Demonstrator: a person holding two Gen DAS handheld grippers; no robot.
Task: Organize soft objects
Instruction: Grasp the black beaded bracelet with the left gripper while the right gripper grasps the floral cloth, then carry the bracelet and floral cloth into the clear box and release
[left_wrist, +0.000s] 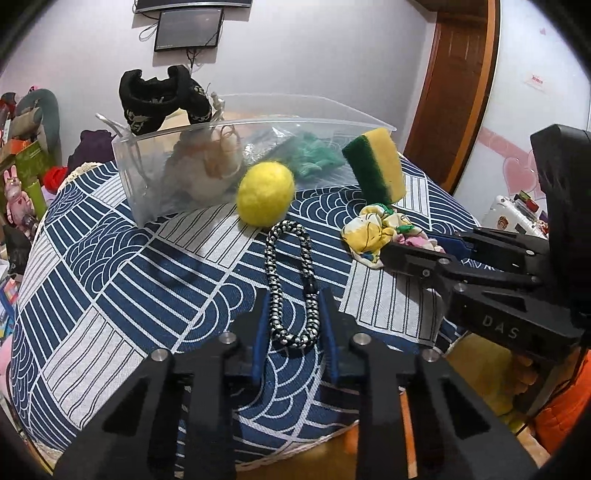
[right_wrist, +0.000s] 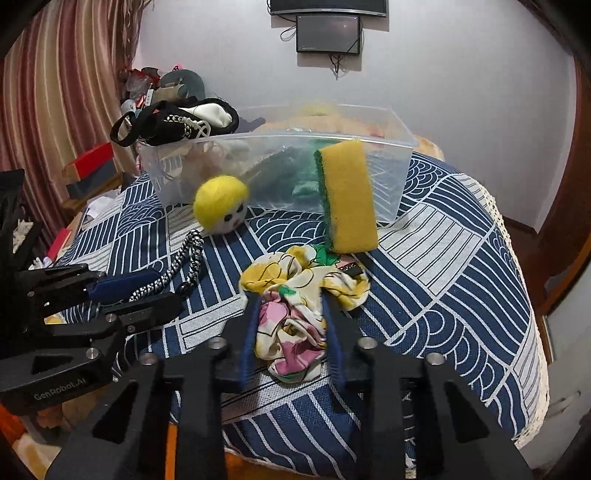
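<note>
A black-and-white braided cord loop (left_wrist: 291, 280) lies on the blue patterned cloth between the fingers of my left gripper (left_wrist: 293, 314), which is open around its near end. My right gripper (right_wrist: 291, 321) is open around a crumpled floral scrunchie (right_wrist: 295, 306), its fingers on either side; the scrunchie also shows in the left wrist view (left_wrist: 373, 232). A yellow plush ball (right_wrist: 221, 205) and a yellow-green sponge (right_wrist: 347, 195) lean against a clear plastic bin (right_wrist: 399, 177). The bin holds a green cloth (left_wrist: 314, 155) and pale fabric items.
Black slippers (left_wrist: 162, 99) perch on the bin's left rim. The round table's cloth (left_wrist: 110, 266) drops off at the near edge. Clutter and toys crowd the left side of the room (left_wrist: 26, 177). A wooden door (left_wrist: 454, 92) stands at the right.
</note>
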